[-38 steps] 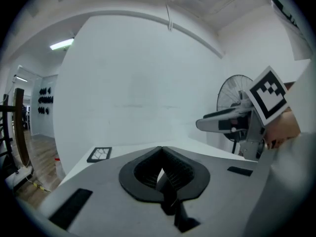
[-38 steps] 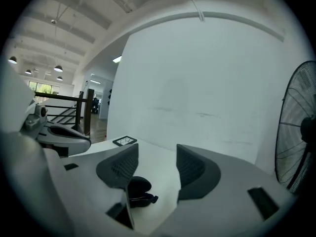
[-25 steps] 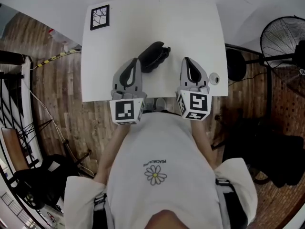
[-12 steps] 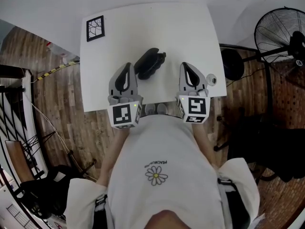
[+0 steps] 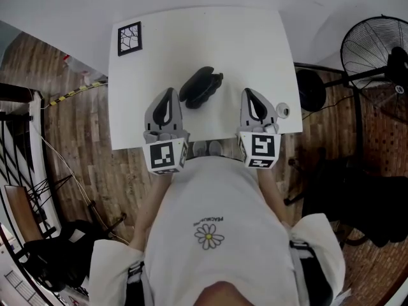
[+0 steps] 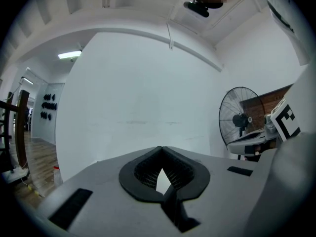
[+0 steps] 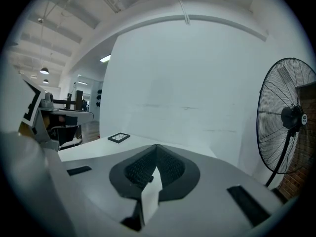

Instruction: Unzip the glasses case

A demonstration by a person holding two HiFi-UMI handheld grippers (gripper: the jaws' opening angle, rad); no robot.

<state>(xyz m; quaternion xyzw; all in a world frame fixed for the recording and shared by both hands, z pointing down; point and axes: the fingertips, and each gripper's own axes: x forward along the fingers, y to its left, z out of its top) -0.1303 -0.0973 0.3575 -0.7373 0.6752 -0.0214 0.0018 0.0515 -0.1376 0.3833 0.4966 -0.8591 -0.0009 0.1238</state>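
A black glasses case (image 5: 201,87) lies on the white table (image 5: 255,50), between and just beyond the two grippers. My left gripper (image 5: 169,94) is held near the table's front edge, left of the case, shut with nothing in it. To the right of the case my right gripper (image 5: 249,94) is also shut and empty. Seen from the left gripper view, the left gripper (image 6: 160,148) has its tips together, and neither gripper view shows the case. The right gripper (image 7: 156,147) likewise shows closed tips in its own view.
A small framed black-and-white marker card (image 5: 129,38) lies at the table's far left corner, and the card (image 7: 119,138) also shows in the right gripper view. A small round white object (image 5: 283,110) sits at the table's right edge. A standing fan (image 5: 376,46) is to the right.
The case and table sit slightly lower and further left in the head view than a second ago. Both grippers keep their places beside the case and stay shut.
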